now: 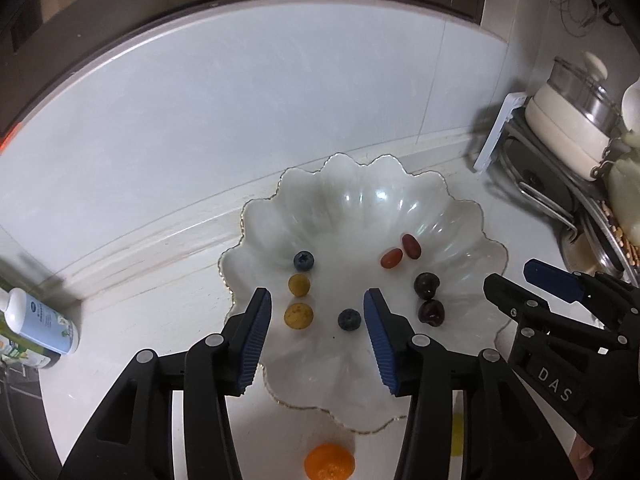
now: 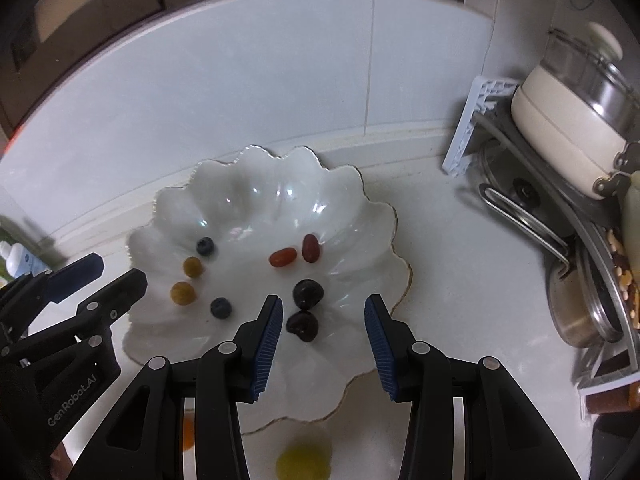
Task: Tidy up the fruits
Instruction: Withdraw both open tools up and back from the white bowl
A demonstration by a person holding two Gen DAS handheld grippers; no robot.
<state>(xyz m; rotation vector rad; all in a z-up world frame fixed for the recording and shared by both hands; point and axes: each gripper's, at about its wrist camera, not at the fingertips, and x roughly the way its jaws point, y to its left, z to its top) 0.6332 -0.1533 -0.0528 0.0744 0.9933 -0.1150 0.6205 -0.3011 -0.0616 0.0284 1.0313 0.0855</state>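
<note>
Hovering over the scalloped white dish, my left gripper and right gripper stand parted, empty. Blueberries, cherries lie inside. Lettering reads "DAS", "GenRobot.AI".

Scalloped bowl holding two blueberries, two yellow berries, two red grapes, two cherries; left gripper open above; orange outside.

A home kitchen: tiled wall, white counter, a lidded pot beside stacked pans
</note>
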